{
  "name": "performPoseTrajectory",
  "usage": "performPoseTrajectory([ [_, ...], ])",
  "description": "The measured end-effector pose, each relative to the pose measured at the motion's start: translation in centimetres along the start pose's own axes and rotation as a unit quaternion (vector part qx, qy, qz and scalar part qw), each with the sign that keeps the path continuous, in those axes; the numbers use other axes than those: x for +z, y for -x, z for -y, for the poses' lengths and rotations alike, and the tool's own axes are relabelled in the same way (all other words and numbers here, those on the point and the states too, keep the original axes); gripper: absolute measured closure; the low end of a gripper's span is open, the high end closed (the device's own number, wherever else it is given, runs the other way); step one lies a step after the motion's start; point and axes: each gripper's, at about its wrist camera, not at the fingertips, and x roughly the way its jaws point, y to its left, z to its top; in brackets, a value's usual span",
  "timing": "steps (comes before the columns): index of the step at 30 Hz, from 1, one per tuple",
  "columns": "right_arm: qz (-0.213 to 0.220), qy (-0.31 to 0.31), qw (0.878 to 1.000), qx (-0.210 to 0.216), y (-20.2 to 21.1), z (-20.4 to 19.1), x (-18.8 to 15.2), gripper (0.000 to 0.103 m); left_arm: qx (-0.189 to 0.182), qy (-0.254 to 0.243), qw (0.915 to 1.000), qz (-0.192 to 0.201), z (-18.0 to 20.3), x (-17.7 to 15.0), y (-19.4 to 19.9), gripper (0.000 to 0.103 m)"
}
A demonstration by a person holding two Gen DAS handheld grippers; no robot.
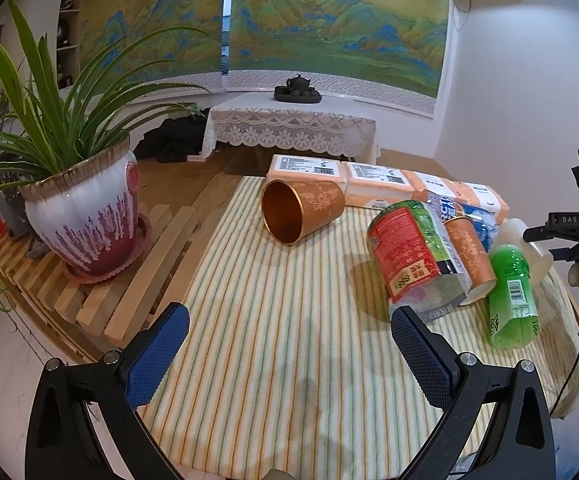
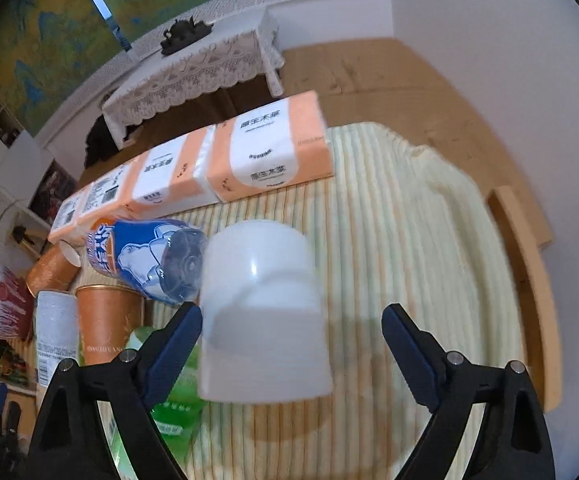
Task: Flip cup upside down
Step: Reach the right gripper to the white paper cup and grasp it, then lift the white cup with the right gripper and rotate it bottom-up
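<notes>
A white plastic cup [image 2: 263, 312] stands upside down on the striped cloth [image 2: 409, 240], closed base up, between the open fingers of my right gripper [image 2: 291, 334], which does not touch it. It also shows in the left wrist view [image 1: 531, 246] at the far right. An orange paper cup [image 1: 301, 210] lies on its side with its mouth toward my left gripper [image 1: 289, 336], which is open and empty, well short of it. A second orange cup [image 1: 471, 258] lies among the bottles.
Tissue packs [image 2: 225, 160] line the far edge of the cloth. A blue bottle [image 2: 149, 258], a red-green bottle [image 1: 409, 248] and a green bottle [image 1: 513, 296] lie at the cluttered side. A potted plant [image 1: 85, 216] stands on a slatted bench to the left.
</notes>
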Motion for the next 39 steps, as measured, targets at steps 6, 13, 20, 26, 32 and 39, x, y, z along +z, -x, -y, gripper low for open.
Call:
performPoseTrajectory([
  [6, -0.024, -0.007, 1.000, 0.015, -1.2, 0.0, 1.1, 0.014, 0.004, 0.003, 1.0000, -0.005, -0.5, 0.1, -0.9, 0.001],
  [13, -0.071, -0.023, 0.996, 0.040, -2.9, 0.2, 1.7, 0.014, 0.006, 0.005, 0.9999, -0.007, -0.7, 0.0, -1.4, 0.001],
  [20, -0.085, -0.034, 0.994, 0.058, -3.6, 0.2, 1.6, 0.032, 0.010, 0.001, 0.9999, -0.005, -0.7, -0.1, -1.2, 0.001],
  [26, -0.069, -0.048, 0.995, 0.057, -2.4, 0.8, 1.5, 0.032, 0.009, 0.000, 1.0000, -0.001, -0.8, -0.2, -0.6, 0.001],
  [32, -0.032, -0.051, 0.997, 0.053, 1.2, 1.2, 1.0, 0.032, 0.004, -0.004, 1.0000, 0.006, -0.6, -0.3, 0.3, 0.001],
  [39, 0.020, -0.036, 0.997, 0.063, 7.2, -0.1, -0.9, 0.032, -0.009, -0.004, 0.9999, 0.012, -0.8, -0.2, 2.0, 0.001],
])
